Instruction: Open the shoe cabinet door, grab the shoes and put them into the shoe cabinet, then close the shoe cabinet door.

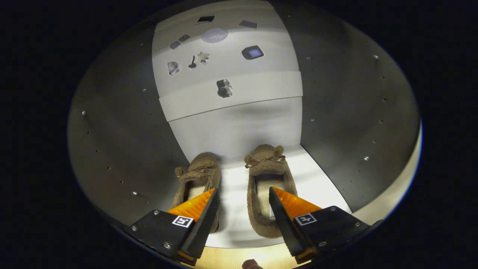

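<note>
A: Your gripper (242, 198)?
B: Fingers wide apart, holding nothing. Tips overlap the inner sides of both shoes.
A: Shoes?
B: Left shoe (198, 175) at 11, right shoe (266, 175) at 1, side by side on the shoe cabinet (328, 186) floor, toes twd back wall.

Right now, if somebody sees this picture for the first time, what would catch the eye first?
Most likely the pair of brown fuzzy slippers: the left slipper and the right slipper stand side by side on the white cabinet shelf, bow-trimmed toes toward the back panel. Next come the open gripper and its orange fingers, one over each slipper, gripping neither.
</note>
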